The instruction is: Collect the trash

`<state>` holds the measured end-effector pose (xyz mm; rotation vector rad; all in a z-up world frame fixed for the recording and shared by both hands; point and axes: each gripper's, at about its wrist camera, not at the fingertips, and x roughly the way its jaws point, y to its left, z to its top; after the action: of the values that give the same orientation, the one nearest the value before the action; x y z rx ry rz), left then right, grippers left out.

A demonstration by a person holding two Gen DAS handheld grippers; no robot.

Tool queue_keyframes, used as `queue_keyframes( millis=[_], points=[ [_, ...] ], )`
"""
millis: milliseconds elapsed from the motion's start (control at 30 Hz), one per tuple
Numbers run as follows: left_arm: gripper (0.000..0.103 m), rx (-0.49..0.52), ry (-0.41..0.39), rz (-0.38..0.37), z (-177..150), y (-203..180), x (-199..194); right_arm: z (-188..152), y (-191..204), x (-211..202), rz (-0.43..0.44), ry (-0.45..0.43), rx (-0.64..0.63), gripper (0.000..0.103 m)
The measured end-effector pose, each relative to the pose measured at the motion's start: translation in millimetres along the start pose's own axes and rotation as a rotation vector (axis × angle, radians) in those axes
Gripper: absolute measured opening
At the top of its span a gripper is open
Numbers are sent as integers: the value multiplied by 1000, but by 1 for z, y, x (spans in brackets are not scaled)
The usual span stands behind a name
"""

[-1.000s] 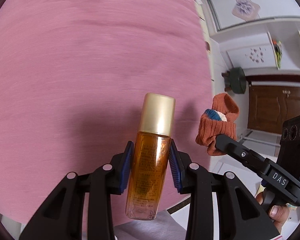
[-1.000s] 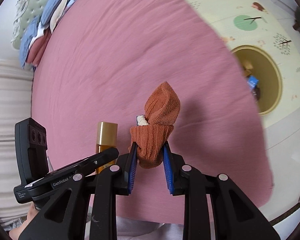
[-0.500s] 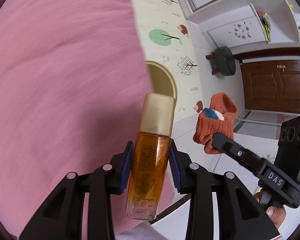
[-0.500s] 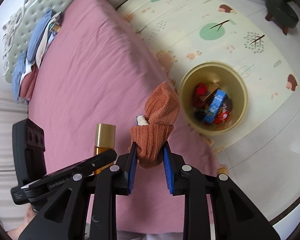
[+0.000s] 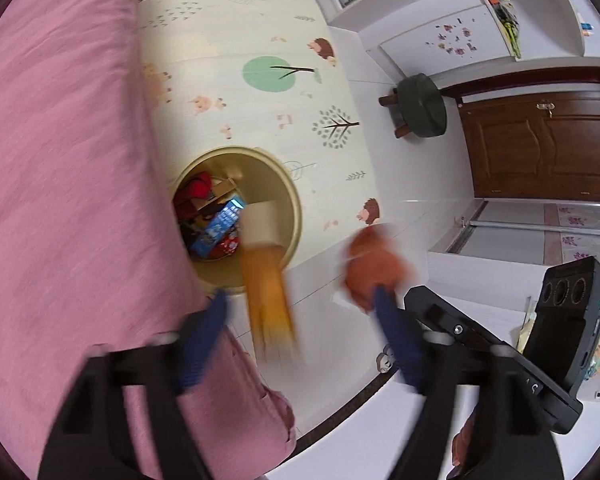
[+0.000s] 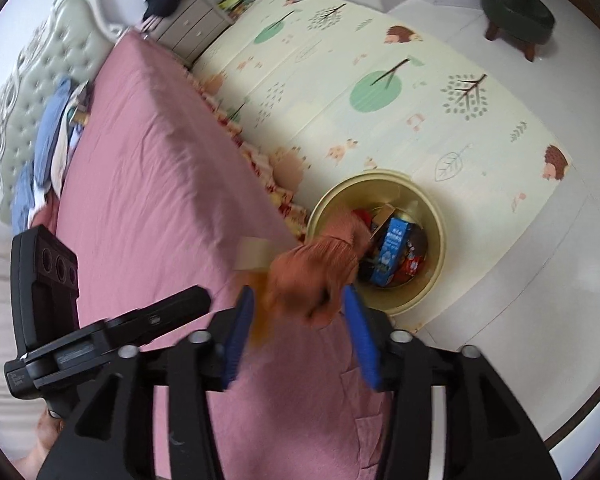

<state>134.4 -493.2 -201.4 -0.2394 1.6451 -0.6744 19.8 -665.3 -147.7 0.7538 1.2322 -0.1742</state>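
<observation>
Both hand-held grippers have just been opening, and neither grips anything now. Left hand-held gripper [image 5: 300, 336] shows its blue pads [image 5: 202, 340] spread wide, with the amber bottle [image 5: 266, 280] loose and blurred between them, touching neither pad. Its long axis runs roughly along the fingers, the pale gold cap [image 5: 260, 222] pointing away toward the yellow trash bin [image 5: 294, 216], its base nearest the camera. Right hand-held gripper [image 6: 300, 328] is also released: the rust-orange sock [image 6: 320, 264] hangs blurred between its parted pads, with a gap on each side. The sock's length points toward the bin, its far end over the rim. That bin stands on the patterned play mat [image 6: 340, 60] just beside the pink bed [image 6: 148, 168] and holds a blue box [image 6: 392, 248] and red wrappers.
</observation>
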Motion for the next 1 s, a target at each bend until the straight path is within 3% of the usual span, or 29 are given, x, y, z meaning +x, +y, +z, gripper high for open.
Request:
queue_keyframes(
  millis=[233, 400, 700, 1000],
  points=[
    [85, 97, 5, 83, -5, -13, -2, 3, -18, -5, -16, 3, 50, 50],
    [86, 86, -9, 108, -17, -2, -13, -6, -5, -3, -9, 21, 26, 50],
    [88, -6, -76, 167, -46, 60, -61, -28, 60, 11, 14, 66, -99, 50],
    [91, -147, -141, 234, -96, 148, -115, -74, 143, 52, 43, 181, -265, 50]
  ],
)
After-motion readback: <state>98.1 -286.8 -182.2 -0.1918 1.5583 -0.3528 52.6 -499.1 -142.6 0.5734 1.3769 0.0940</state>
